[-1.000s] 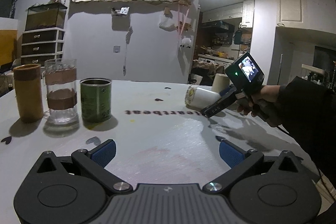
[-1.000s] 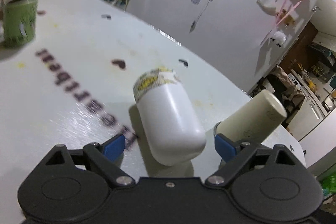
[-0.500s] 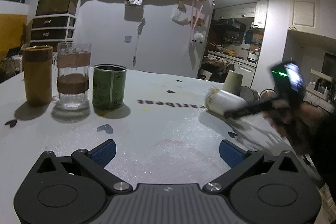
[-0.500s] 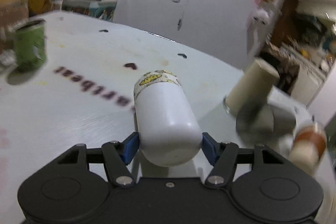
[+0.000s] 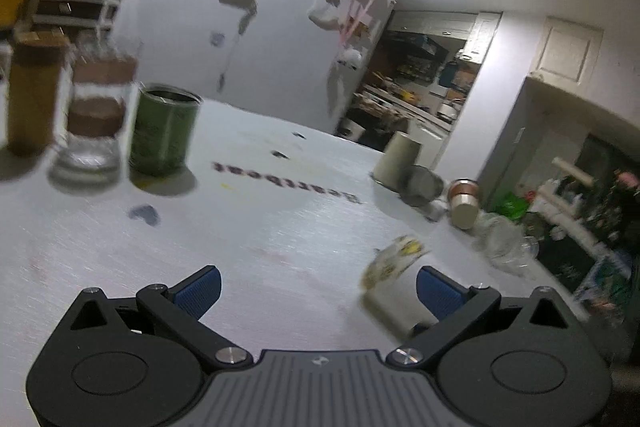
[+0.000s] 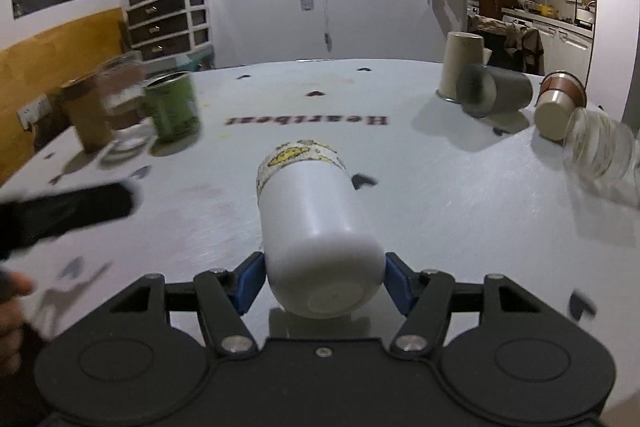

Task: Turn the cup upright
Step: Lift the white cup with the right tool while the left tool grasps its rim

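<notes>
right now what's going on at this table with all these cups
A person is working two handheld grippers. The right gripper is clamped on the base end of a white cup, which lies on its side with its rim pointing away over the table. The left gripper is open and holds nothing. Three cups stand upright at the left; several others lie tipped at the right.

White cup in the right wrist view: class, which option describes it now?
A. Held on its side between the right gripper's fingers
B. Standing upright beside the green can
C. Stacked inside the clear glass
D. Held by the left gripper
A: the white cup lies horizontal, base toward the camera, clamped by the right gripper.
</notes>
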Motion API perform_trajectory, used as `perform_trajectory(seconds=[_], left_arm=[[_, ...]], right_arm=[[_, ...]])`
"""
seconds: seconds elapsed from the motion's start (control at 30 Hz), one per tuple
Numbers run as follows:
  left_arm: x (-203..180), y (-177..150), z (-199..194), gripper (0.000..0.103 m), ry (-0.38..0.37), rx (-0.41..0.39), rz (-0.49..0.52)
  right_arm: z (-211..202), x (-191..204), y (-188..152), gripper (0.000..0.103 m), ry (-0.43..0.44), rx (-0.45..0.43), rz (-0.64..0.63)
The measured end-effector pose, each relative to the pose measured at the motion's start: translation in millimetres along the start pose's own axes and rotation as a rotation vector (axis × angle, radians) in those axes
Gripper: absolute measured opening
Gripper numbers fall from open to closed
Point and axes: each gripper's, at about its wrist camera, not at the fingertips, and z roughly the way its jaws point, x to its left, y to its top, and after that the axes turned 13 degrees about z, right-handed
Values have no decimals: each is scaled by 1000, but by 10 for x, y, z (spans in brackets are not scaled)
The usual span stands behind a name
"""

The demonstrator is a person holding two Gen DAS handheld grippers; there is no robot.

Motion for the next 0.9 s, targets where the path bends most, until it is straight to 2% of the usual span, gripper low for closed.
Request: perform_trajectory(seconds=[0.1,0.2,0.27,0.37,0.53,0.67,0.9], left_arm=[[52,33,123,91,-97,53,-73],[128,40,327,81,-225,139,-201],[158,20,473,80,-297,187,-300],[139,-6,646,80,-330,231,-380],[22,-22,783,80,-329,233,-376],[-3,-8,769,80,-295,203,-346],[-90,84,585,80,-240,106,-210]], right_arm=[[-54,101,-113,65,9,-21,-3],[-67,92,-127,65,43,-22,16],[-57,77,-117,65,52,-25,22],[-55,55,-136,65,65,-32,29],[-87,15,-180,65,102,-38,38],[-111,17,-212,64,130,-39,35],[-147,61,-260,64,165,-43,-4]])
